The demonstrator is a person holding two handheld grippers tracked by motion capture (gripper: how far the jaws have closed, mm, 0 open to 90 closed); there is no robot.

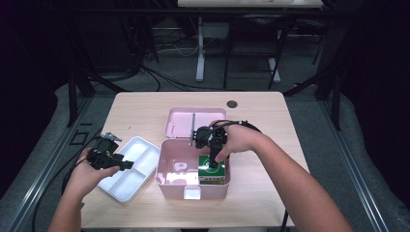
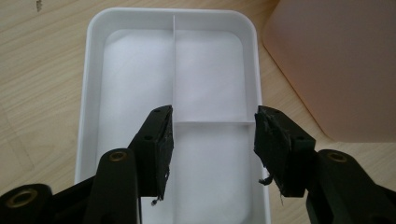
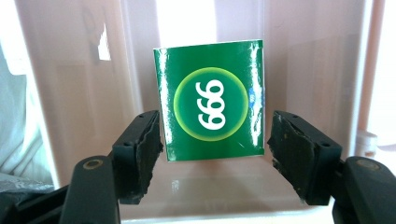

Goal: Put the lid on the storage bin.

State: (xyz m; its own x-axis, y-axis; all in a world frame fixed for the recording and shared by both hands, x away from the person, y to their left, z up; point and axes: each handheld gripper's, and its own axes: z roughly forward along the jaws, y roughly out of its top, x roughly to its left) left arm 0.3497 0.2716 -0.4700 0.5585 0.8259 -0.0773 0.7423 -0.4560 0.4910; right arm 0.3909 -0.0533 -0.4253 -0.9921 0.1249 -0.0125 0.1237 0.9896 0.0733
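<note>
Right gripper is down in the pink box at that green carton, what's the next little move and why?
Probably close the jaws. The right gripper straddles the green box inside the pink case; its left jaw looks at or near the edge, while a gap remains on the right, so nothing is gripped yet.

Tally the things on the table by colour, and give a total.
Pink: 1, the open box
White: 1, the divided tray
Green: 1, the small carton inside the box
Total: 3
</note>
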